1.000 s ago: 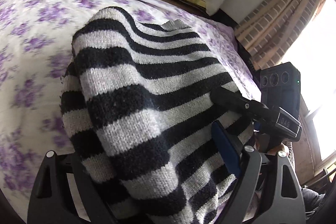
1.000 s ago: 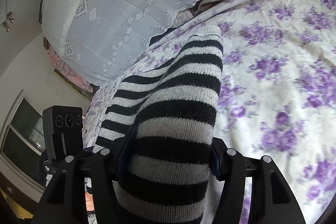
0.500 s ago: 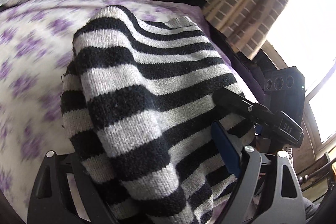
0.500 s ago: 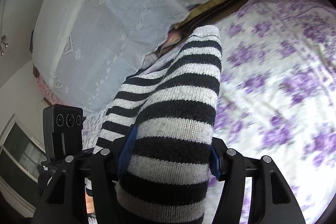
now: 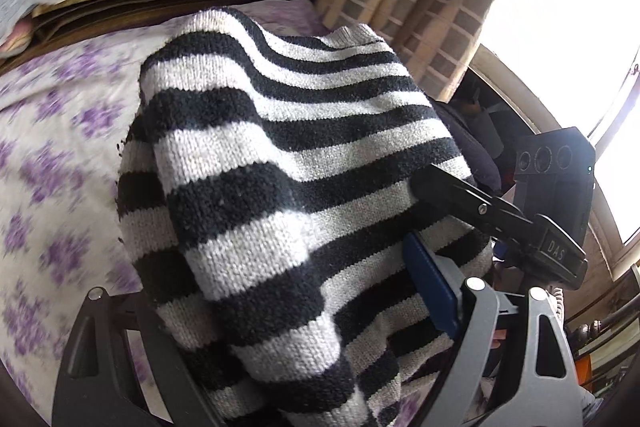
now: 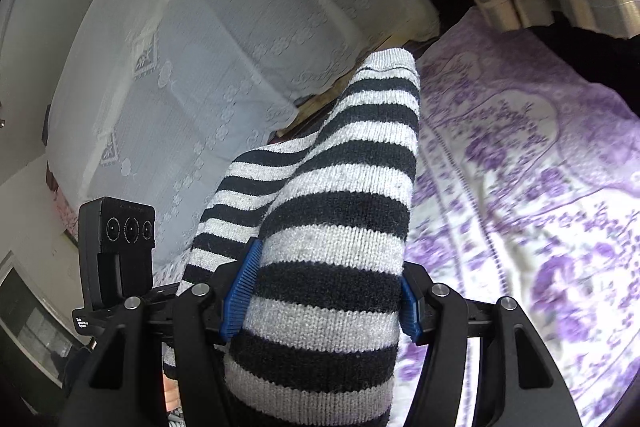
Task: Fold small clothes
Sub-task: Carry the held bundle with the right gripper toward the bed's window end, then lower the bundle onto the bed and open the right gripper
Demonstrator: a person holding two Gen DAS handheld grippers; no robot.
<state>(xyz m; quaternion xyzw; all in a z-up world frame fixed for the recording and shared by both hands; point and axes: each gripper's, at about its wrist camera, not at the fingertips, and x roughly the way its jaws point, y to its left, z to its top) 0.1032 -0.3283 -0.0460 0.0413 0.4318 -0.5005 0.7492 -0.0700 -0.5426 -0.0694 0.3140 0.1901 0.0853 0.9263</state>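
Striped knit sweater (image 5: 288, 187) held in air above floral bedspread (image 5: 52, 163), draped over both tools. My right gripper (image 6: 320, 303) clamped on bunched stripes, blue pads (image 6: 240, 291) pressing both sides. My left gripper (image 5: 292, 339) buried under cloth; one blue pad visible against knit, looks pinched on it, other finger hidden. I judge fabric soft, thick, floppy, fairly light; stretches and sags under own weight, not slippery. Best hold: edges or shoulder seams, not mid-panel, so it hangs flat before laying down.
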